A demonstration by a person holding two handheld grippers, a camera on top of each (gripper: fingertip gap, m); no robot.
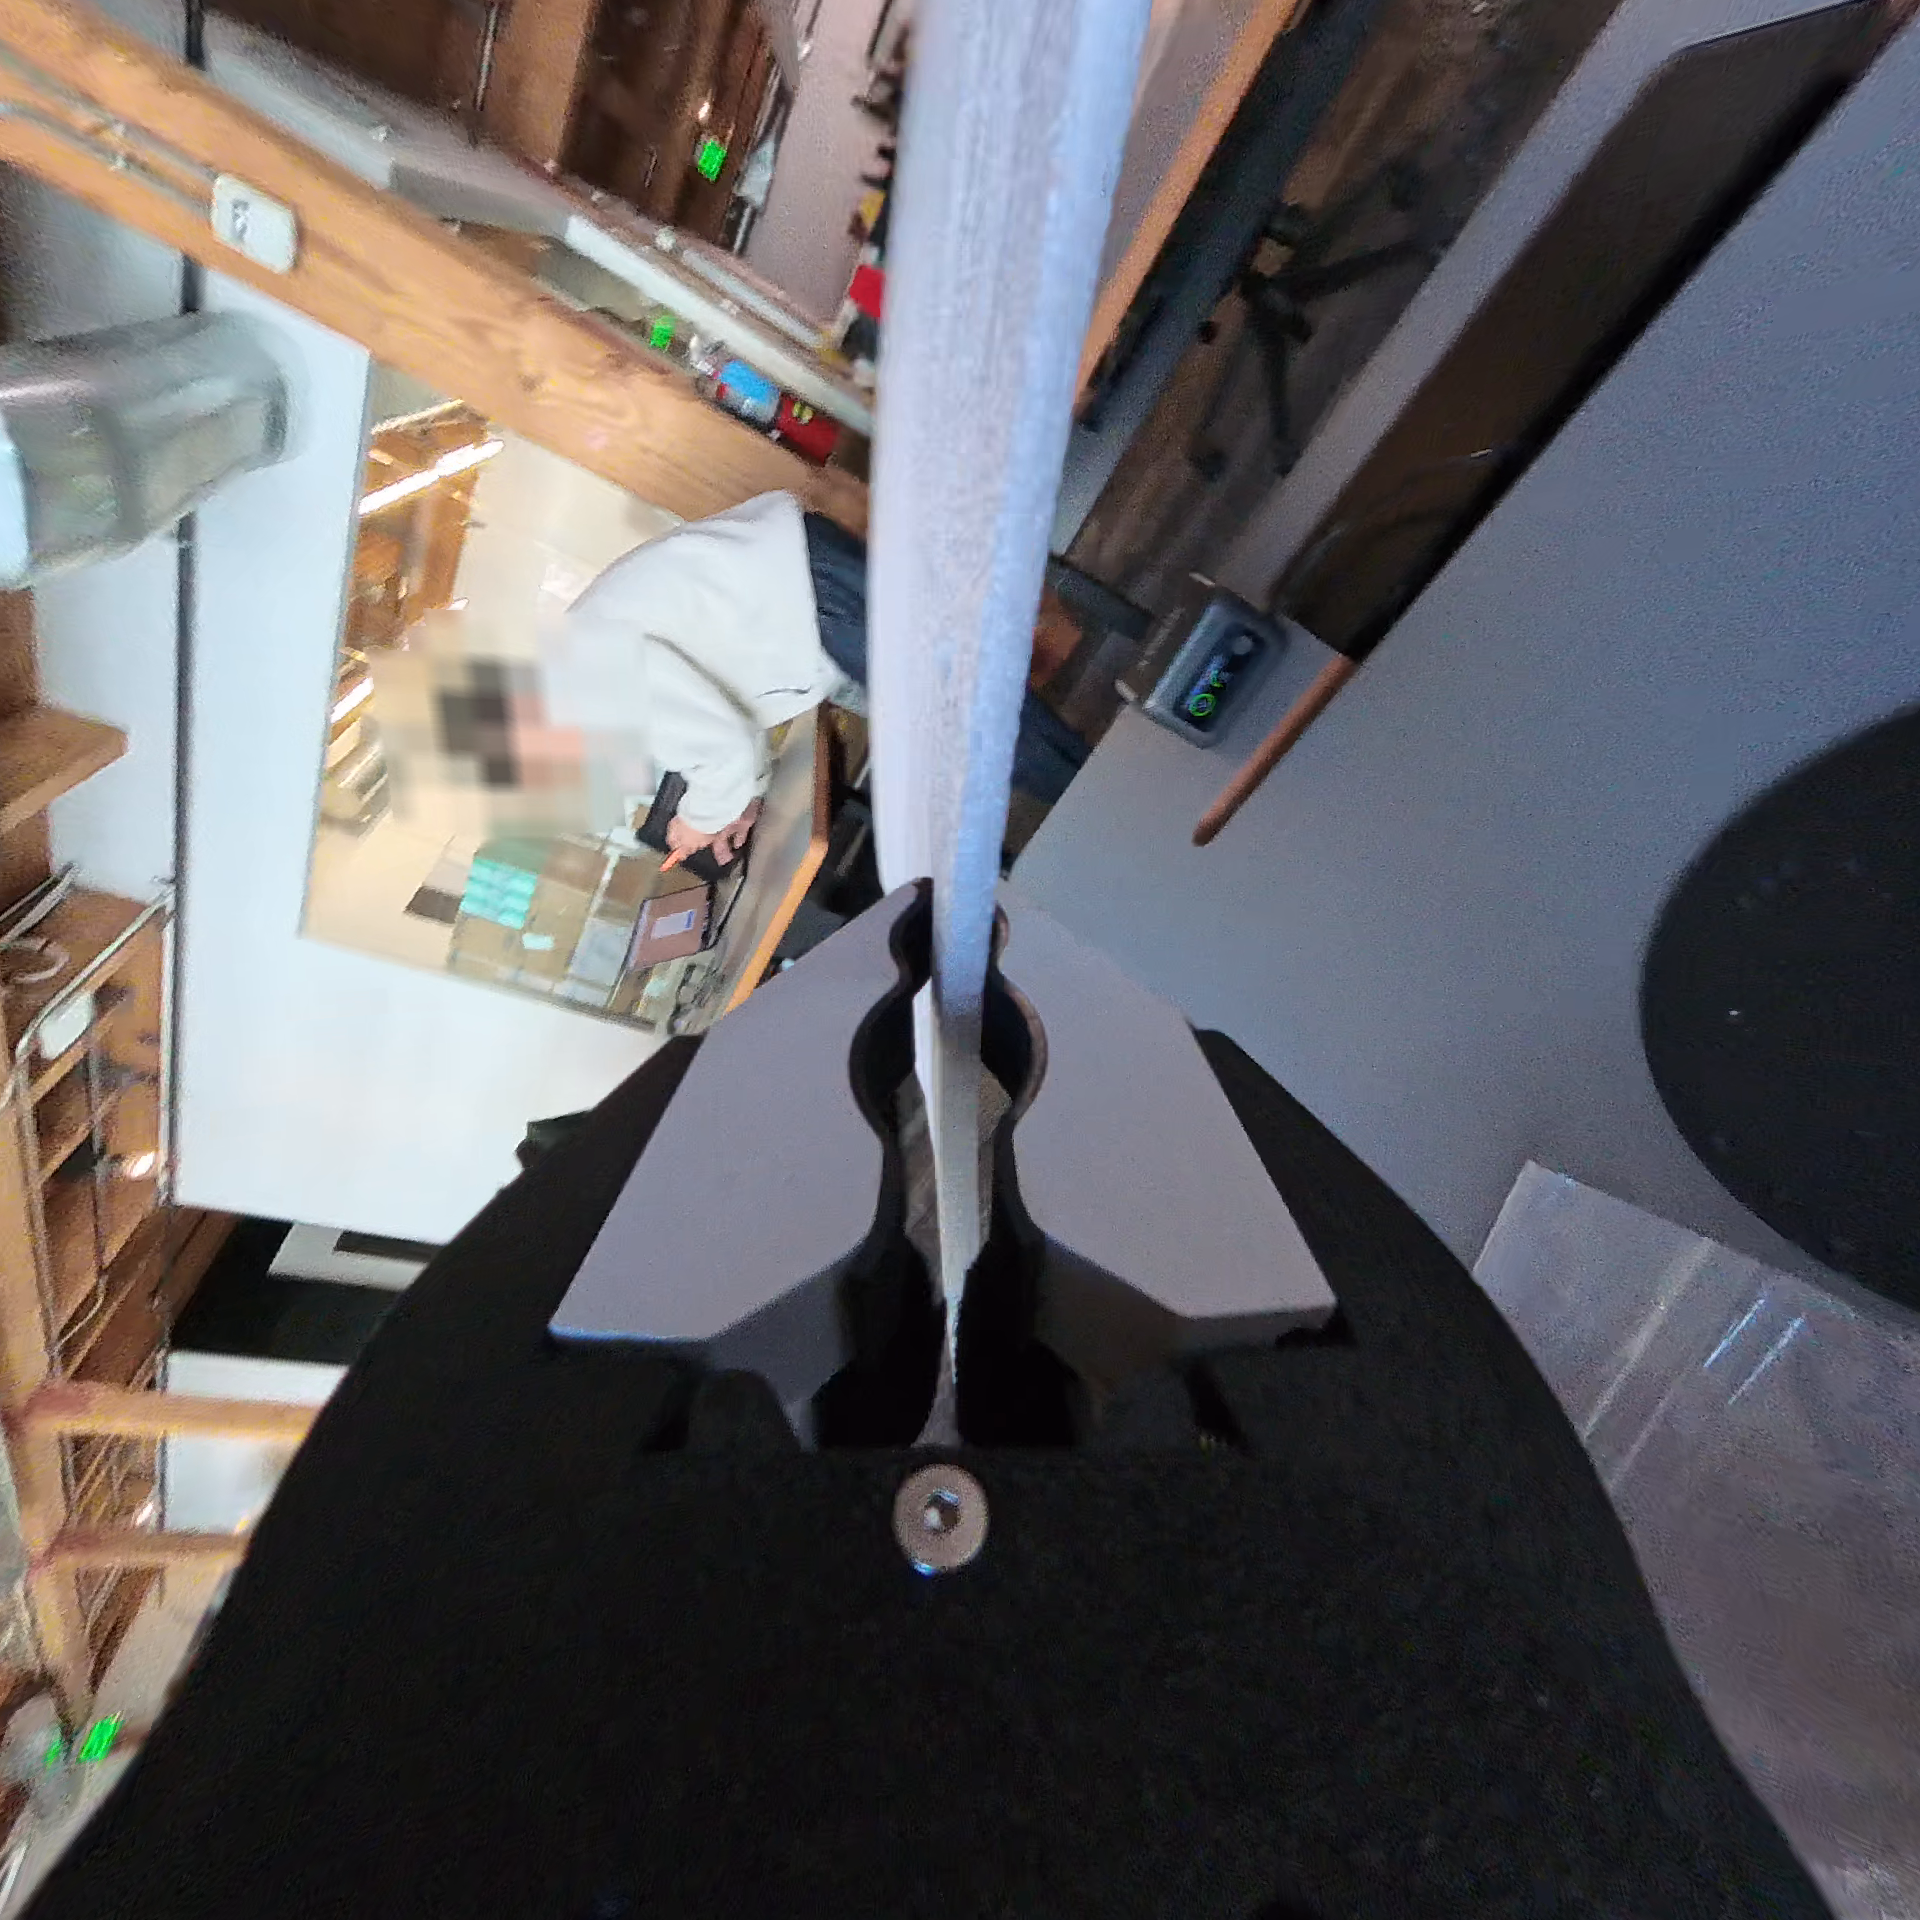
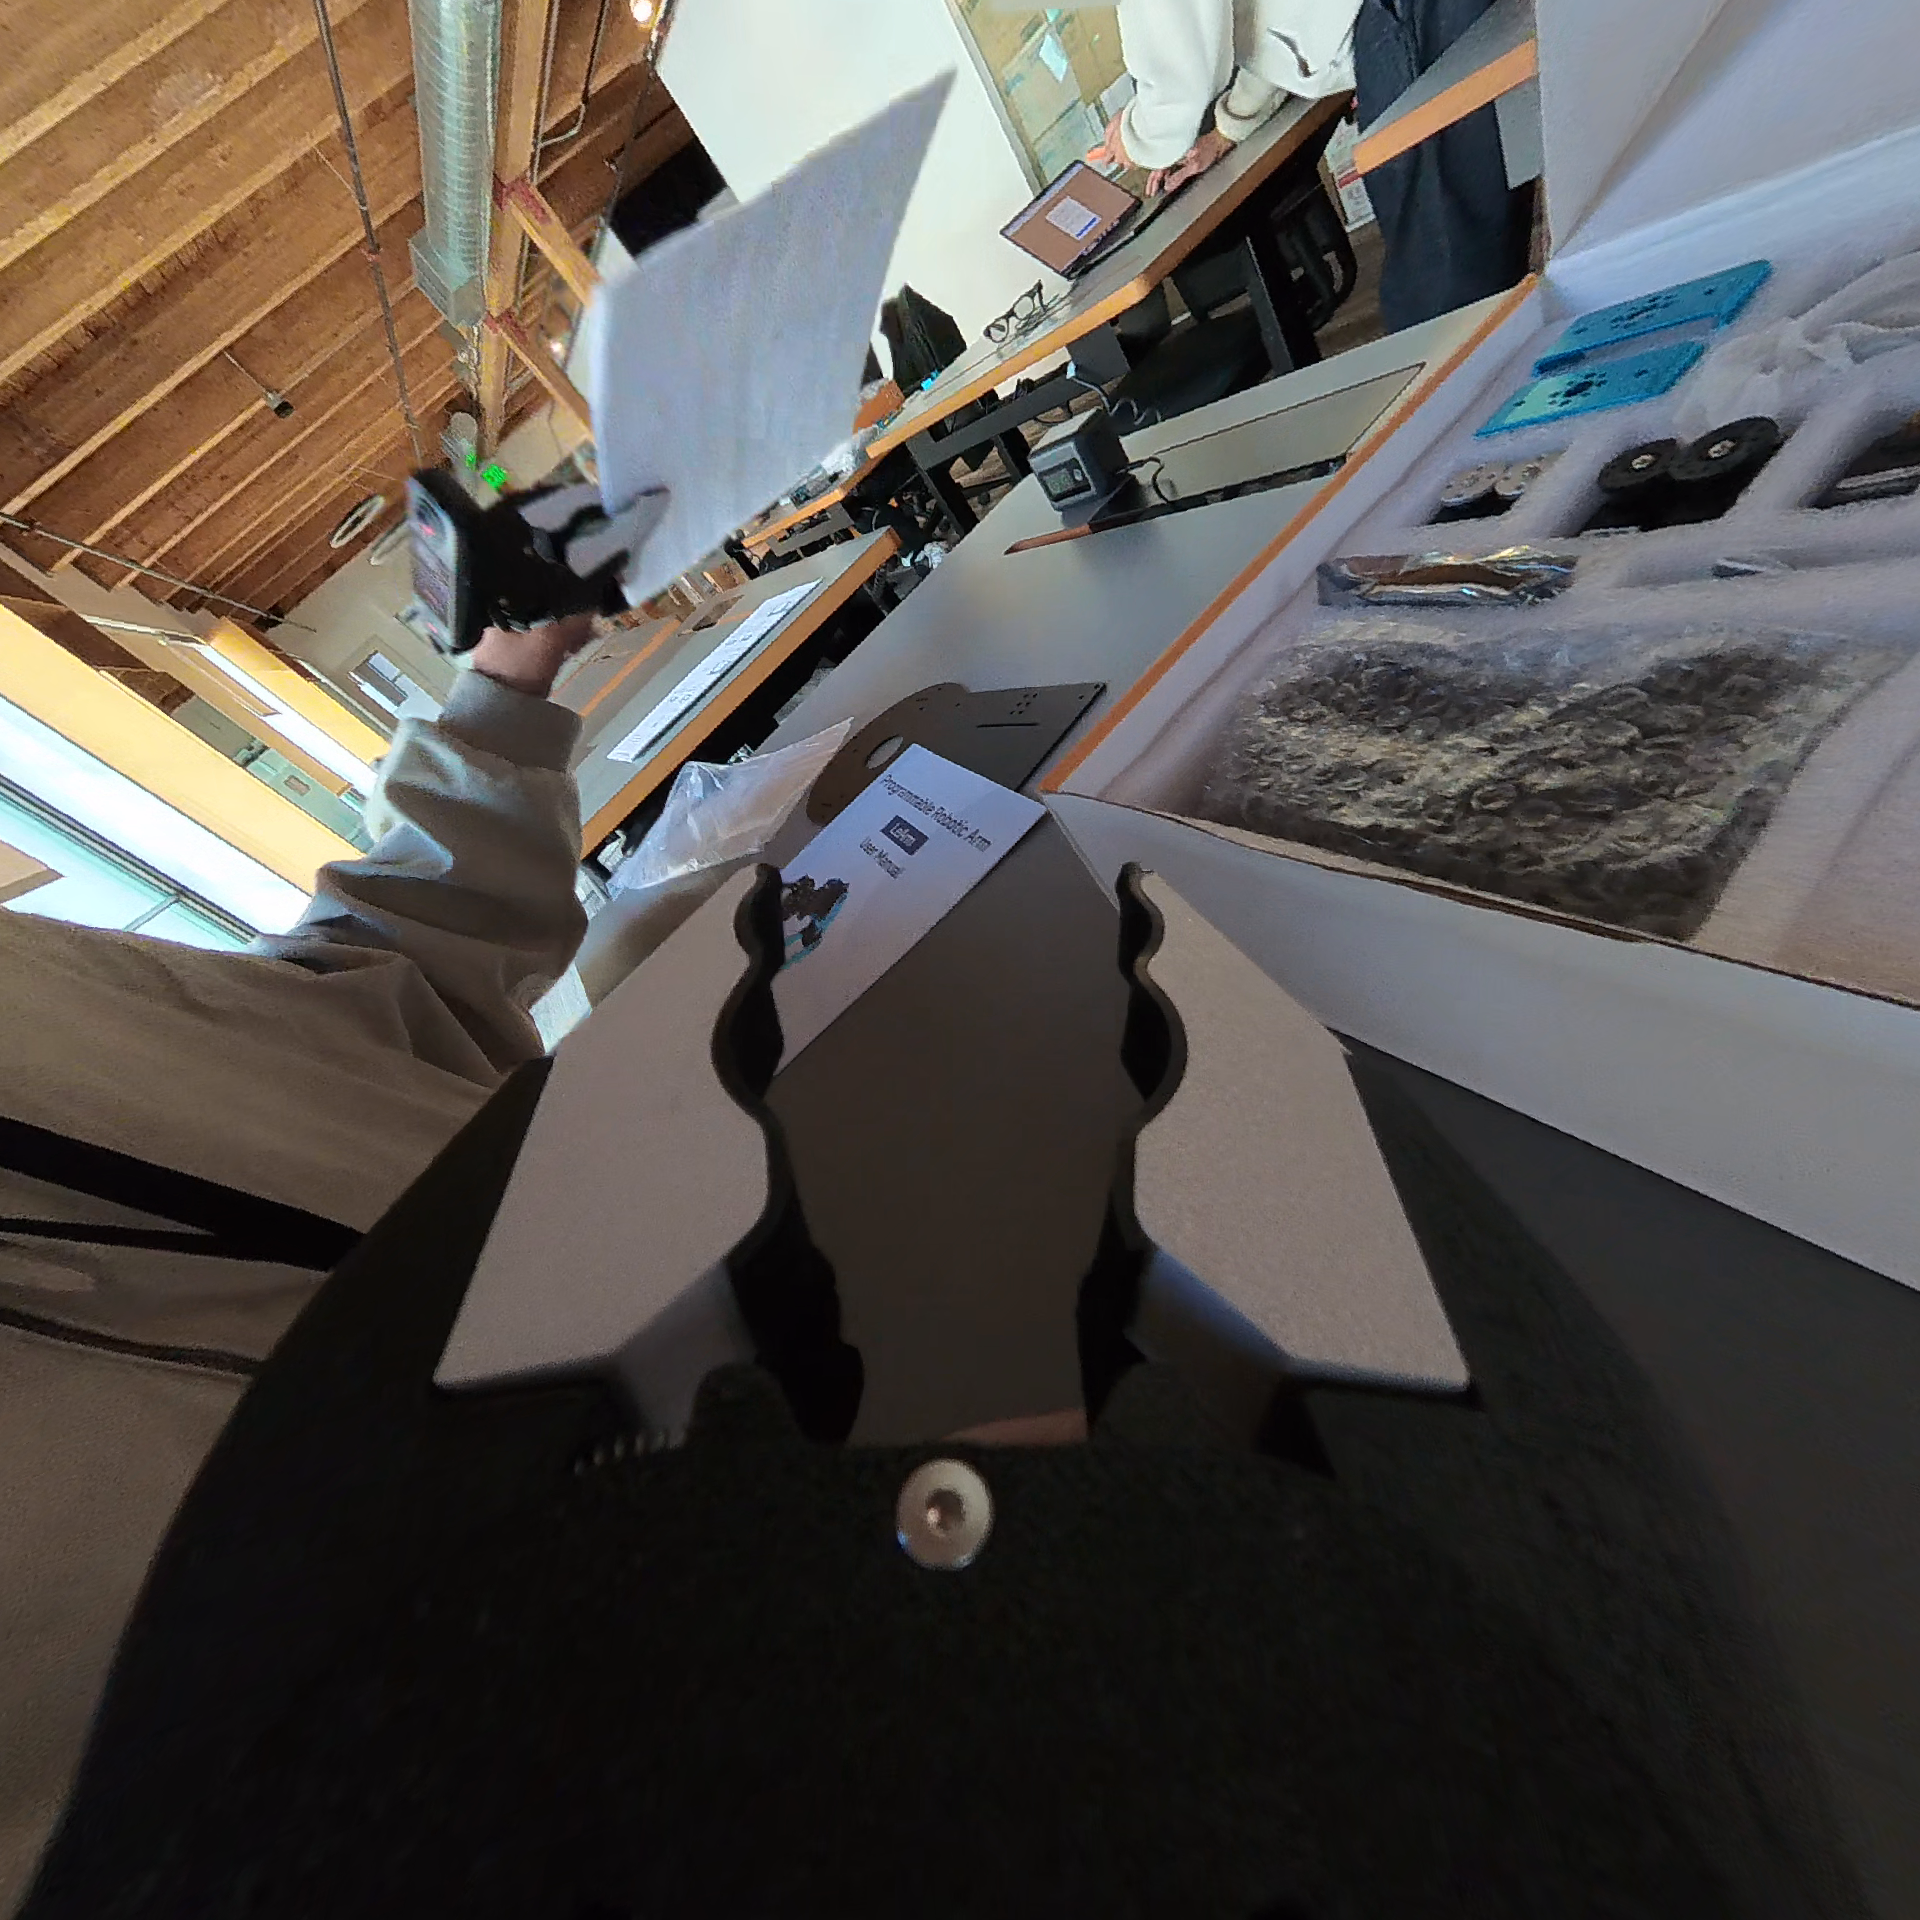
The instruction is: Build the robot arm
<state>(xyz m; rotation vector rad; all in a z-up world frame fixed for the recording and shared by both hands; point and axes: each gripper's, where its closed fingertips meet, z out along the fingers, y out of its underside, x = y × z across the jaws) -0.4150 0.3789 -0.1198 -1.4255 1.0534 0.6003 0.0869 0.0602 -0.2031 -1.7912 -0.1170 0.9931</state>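
My left gripper is shut on a flat white foam sheet, seen edge-on and rising from between the jaws. The right wrist view shows the same left gripper held high in the air with the foam sheet hanging slanted from it. My right gripper is open and empty, low over the grey table, close to a white booklet and beside the open cardboard box.
The box holds foam compartments with blue plates, black wheels and a bubble-wrapped bundle. A black plate and a clear plastic bag lie past the booklet. A person leans over a laptop on a far desk. Tip to tip, the grippers are about 60 cm apart.
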